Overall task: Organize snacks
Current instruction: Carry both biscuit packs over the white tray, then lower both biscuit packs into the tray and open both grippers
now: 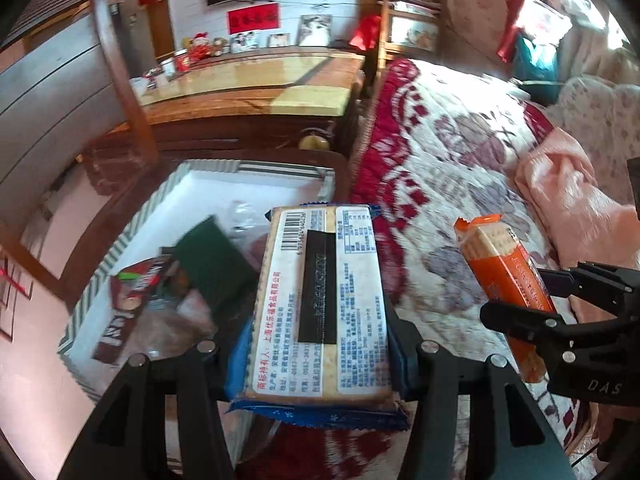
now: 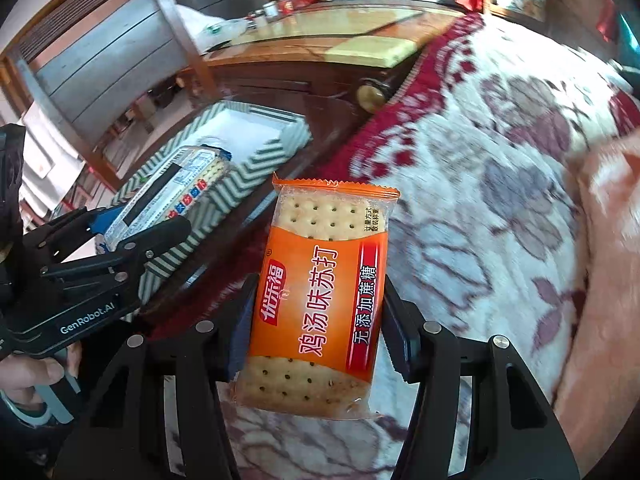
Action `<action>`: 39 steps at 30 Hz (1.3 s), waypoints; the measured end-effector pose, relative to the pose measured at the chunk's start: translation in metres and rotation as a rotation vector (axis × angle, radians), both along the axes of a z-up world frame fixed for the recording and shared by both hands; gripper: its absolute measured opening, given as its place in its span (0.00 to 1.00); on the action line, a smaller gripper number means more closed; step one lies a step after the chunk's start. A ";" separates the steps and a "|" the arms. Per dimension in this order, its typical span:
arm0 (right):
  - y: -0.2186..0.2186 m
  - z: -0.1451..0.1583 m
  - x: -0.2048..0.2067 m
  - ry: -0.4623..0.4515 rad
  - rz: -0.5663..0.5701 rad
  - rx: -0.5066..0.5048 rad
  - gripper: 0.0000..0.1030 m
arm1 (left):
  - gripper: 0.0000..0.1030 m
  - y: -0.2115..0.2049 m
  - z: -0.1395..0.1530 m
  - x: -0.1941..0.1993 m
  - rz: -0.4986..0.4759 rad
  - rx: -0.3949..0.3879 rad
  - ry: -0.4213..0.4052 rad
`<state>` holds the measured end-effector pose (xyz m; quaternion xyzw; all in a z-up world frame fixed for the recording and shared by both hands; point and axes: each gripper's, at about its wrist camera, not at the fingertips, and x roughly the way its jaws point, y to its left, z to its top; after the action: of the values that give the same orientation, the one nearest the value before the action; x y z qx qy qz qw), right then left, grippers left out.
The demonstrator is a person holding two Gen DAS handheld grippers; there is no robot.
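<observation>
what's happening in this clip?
A person is sorting snacks with a hand-held gripper in each hand. The left hand-held gripper is shut on a blue cracker pack, label side up, held over the edge of a striped box that already holds several snacks. The right hand-held gripper is shut on an orange cracker pack, held above the floral blanket beside the box. Neither pack is in the box yet.

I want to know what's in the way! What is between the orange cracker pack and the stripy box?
In the right wrist view, dark wooden furniture and the bedspread's red edge lie between the orange cracker pack and the stripy box.
</observation>
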<state>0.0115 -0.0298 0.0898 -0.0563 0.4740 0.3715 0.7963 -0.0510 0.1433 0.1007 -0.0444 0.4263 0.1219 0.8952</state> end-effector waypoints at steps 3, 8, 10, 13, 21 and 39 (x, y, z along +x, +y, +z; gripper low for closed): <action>0.022 0.006 -0.004 -0.012 0.044 0.001 0.54 | 0.56 0.019 0.001 -0.006 0.043 -0.003 -0.005; 0.059 0.014 -0.007 -0.021 0.114 0.004 0.54 | 0.56 0.047 0.003 -0.015 0.114 -0.011 -0.007; 0.074 0.017 -0.008 -0.025 0.141 0.003 0.54 | 0.56 0.061 0.003 -0.020 0.149 -0.019 -0.007; 0.093 0.020 -0.009 -0.032 0.179 0.000 0.54 | 0.56 0.081 0.001 -0.028 0.200 -0.030 -0.001; 0.149 0.018 -0.005 -0.029 0.263 -0.027 0.54 | 0.56 0.116 -0.009 -0.037 0.302 -0.066 0.018; 0.231 -0.014 0.011 0.003 0.326 -0.093 0.54 | 0.57 0.151 -0.032 -0.032 0.431 -0.094 0.085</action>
<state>0.0228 0.2015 0.0756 -0.1687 0.4765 0.4733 0.7215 -0.0828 0.2945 0.0691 -0.1712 0.4495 0.2923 0.8266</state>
